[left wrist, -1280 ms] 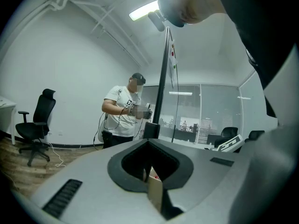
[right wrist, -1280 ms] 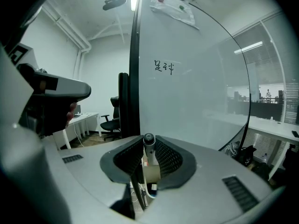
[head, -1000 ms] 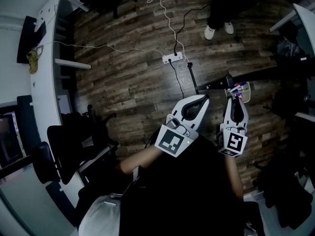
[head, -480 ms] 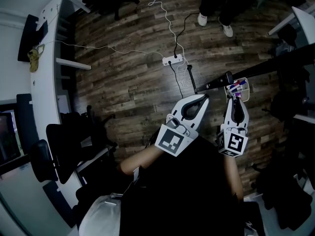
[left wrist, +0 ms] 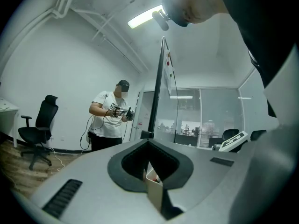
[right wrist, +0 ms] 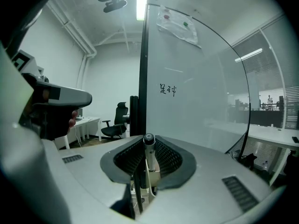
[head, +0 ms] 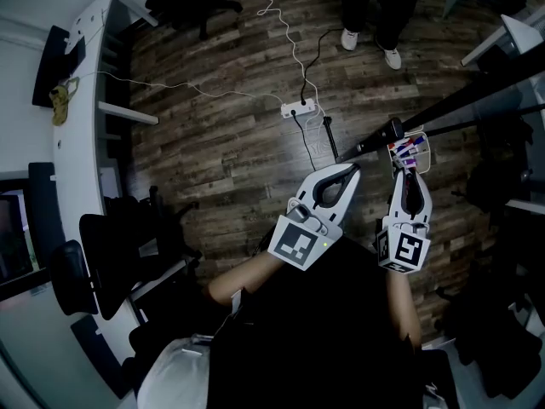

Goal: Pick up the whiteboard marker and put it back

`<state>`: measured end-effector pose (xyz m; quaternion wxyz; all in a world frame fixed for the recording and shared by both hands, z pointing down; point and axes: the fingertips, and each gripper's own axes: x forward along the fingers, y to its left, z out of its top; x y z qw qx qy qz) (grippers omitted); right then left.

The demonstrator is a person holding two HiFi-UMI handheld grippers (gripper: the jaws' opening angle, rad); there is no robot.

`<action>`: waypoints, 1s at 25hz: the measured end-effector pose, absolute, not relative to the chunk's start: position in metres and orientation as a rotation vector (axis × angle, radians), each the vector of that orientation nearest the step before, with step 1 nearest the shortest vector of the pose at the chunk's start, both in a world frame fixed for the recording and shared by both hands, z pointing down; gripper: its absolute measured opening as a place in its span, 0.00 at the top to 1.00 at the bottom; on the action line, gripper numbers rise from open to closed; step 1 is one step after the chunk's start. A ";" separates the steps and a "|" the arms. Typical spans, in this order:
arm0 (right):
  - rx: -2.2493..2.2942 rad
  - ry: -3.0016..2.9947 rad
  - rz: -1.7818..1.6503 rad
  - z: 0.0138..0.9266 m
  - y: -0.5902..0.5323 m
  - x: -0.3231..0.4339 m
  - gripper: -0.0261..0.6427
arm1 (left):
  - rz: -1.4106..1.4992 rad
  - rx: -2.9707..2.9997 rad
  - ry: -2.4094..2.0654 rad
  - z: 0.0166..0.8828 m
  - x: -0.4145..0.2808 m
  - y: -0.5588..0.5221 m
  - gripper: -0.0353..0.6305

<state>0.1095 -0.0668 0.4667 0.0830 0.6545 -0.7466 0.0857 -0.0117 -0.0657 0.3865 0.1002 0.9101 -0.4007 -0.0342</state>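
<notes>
Clear holder (head: 425, 155) hung on the whiteboard (right wrist: 196, 101), at its near end in the head view. Spare markers (head: 407, 149) lay in it, with red, blue and purple caps showing; exact count not readable. Through the opening of the left gripper (head: 347, 170) a bit of the same holder showed, with something red inside.

Whiteboard marker (right wrist: 149, 153) was not in the holder. It was pinched in the right gripper (head: 401, 170), whose jaws were closed on its barrel. In the right gripper view its long axis stood upright, parallel to the whiteboard's dark side post (right wrist: 143, 78), and the rounded end poked out uppermost past the jaw pads. Could not tell whether that was the cap end or the tail end. In the head view the gripper's tip with the marker sat just beside the holder, on the side away from the whiteboard.

The left gripper had its jaws together with nothing between them, and it was held a little away from the whiteboard, beside the right one.

Beyond the whiteboard a person (left wrist: 110, 120) stood holding a device in both hands. An office chair (left wrist: 39, 129) stood near the wall, and a power strip (head: 298, 107) lay on the wood floor (head: 221, 143).
</notes>
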 end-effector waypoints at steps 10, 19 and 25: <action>1.985 -2.239 0.214 0.452 -0.056 0.110 0.83 | -0.122 2.713 -1.180 0.380 -0.013 -0.054 0.95; 2.031 -2.251 0.156 0.434 -0.041 0.109 0.83 | -0.128 2.732 -1.167 0.375 -0.018 -0.044 0.95; 2.039 -2.253 0.152 0.429 -0.029 0.111 0.83 | -0.126 2.742 -1.139 0.375 -0.012 -0.038 0.95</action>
